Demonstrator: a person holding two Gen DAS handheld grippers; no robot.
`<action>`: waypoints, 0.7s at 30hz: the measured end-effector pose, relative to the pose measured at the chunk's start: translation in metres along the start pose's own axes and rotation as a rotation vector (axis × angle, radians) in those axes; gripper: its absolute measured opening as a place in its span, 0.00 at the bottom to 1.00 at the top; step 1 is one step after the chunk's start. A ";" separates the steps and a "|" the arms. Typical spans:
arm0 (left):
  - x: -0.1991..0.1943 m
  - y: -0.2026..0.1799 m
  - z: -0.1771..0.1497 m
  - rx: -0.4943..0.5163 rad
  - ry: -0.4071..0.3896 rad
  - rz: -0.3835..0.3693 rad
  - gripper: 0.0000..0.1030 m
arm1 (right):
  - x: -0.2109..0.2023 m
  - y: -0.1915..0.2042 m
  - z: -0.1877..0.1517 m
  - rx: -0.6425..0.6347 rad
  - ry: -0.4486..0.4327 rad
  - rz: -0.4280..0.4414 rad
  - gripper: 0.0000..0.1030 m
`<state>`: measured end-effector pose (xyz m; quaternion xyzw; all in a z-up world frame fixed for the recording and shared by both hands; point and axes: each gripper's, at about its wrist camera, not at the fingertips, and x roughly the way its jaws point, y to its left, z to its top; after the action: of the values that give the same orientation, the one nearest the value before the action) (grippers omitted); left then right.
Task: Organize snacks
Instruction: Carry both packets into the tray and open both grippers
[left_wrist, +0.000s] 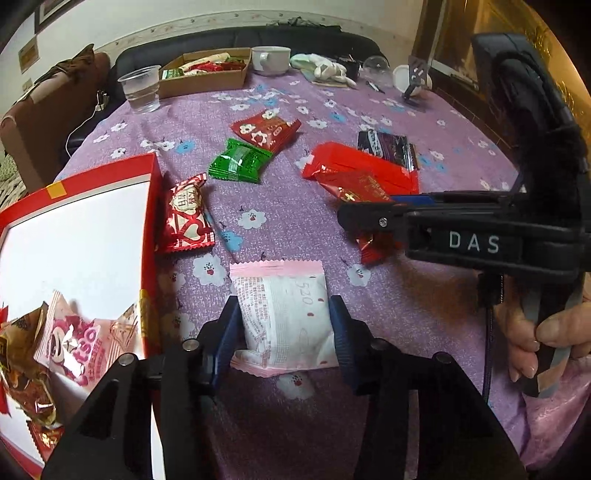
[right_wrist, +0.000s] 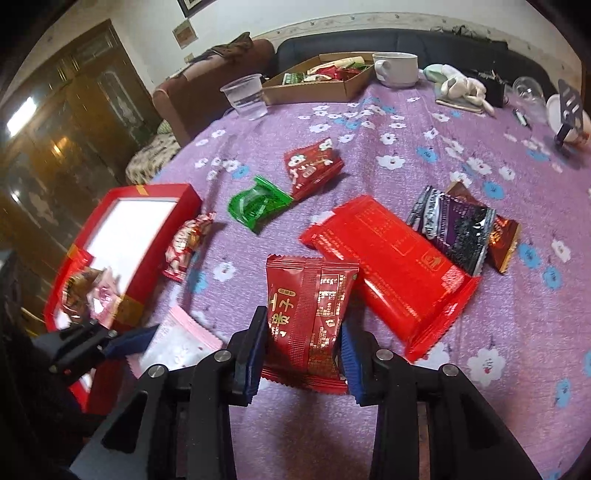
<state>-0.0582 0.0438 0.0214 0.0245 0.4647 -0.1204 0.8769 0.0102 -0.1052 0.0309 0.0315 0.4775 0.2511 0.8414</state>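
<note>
Pink-edged white packet (left_wrist: 284, 321) sits between the blue pads of your left gripper (left_wrist: 284, 328), which press on both its sides, just beside the red box (left_wrist: 147, 206) it is likely bound for. That box already holds a few sweets at its near end, so the short reach left looks deliberate.

Your right gripper (right_wrist: 303, 354) is clamped the same way on a red packet with gold print (right_wrist: 306, 317), which overlaps the near corner of the long red packet (right_wrist: 388, 266). Both wrappers are flat and slippery, so a squeeze across the width makes sense.

Both grippers point steeply down at the purple flowered cloth (left_wrist: 258, 424). In the left view your right hand (left_wrist: 546, 332) wraps the handle from the right side, fingers curled around it.

Further out, loose on the cloth, lie a green packet (right_wrist: 258, 206), a red flowered packet (right_wrist: 310, 166), a red heart-print packet (left_wrist: 186, 214) touching the box wall, and a dark purple packet (right_wrist: 454, 229). A cardboard tray (left_wrist: 207, 77), a plastic cup (left_wrist: 142, 88) and a white mug (left_wrist: 271, 59) stand at the far edge.
</note>
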 end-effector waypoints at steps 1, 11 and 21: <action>-0.003 -0.001 0.000 0.000 -0.007 0.001 0.44 | -0.001 0.000 0.001 0.006 -0.005 0.010 0.36; -0.053 0.004 -0.004 -0.008 -0.131 0.058 0.44 | -0.013 0.009 0.001 0.008 -0.058 0.087 0.36; -0.095 0.041 -0.021 -0.048 -0.204 0.109 0.44 | -0.024 0.029 -0.002 -0.026 -0.158 0.093 0.36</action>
<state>-0.1170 0.1047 0.0846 0.0161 0.3737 -0.0633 0.9252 -0.0134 -0.0913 0.0575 0.0625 0.4042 0.2927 0.8643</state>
